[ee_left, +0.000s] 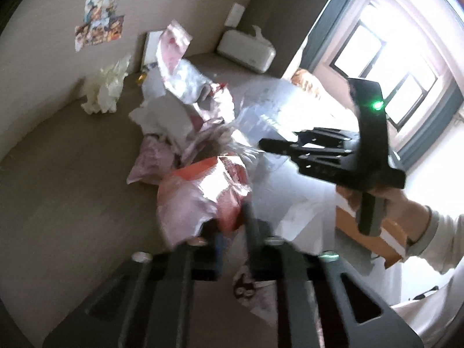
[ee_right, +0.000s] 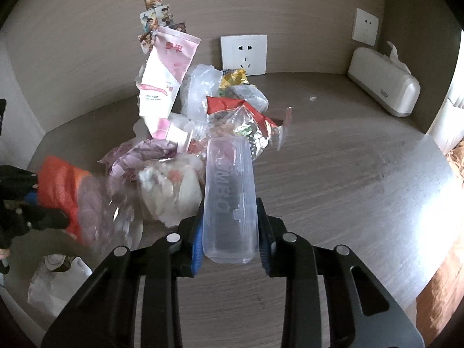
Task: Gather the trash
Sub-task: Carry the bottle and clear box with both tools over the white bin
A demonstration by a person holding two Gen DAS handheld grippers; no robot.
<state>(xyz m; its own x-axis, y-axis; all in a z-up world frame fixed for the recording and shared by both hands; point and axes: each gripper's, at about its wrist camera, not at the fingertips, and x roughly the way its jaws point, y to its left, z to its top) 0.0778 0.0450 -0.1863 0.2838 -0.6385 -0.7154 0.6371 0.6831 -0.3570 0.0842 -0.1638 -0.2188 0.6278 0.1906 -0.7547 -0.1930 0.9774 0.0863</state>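
A heap of trash lies on the brown tabletop [ee_right: 333, 174]: a pink-and-white wrapper [ee_right: 166, 75], a red snack bag [ee_right: 240, 110], crumpled tissue [ee_right: 171, 188] and an orange-and-pink plastic bag [ee_right: 61, 185]. In its own view my left gripper [ee_left: 230, 223] is shut on the near edge of the orange-and-pink bag [ee_left: 197, 191]. It enters the right wrist view from the left edge [ee_right: 34, 208]. My right gripper [ee_right: 230, 206] has both blue pads against the sides of a clear plastic box [ee_right: 229, 197], which points away over the heap. The left wrist view shows the right gripper [ee_left: 269, 145] from the side.
A white tissue dispenser [ee_right: 382, 84] stands at the back right. A wall socket [ee_right: 243, 55] is behind the heap. Crumpled white plastic [ee_left: 107, 87] lies by the far wall. A white bag [ee_right: 58, 281] hangs below the table's near left edge. A person's hand [ee_left: 406, 203] holds the right gripper.
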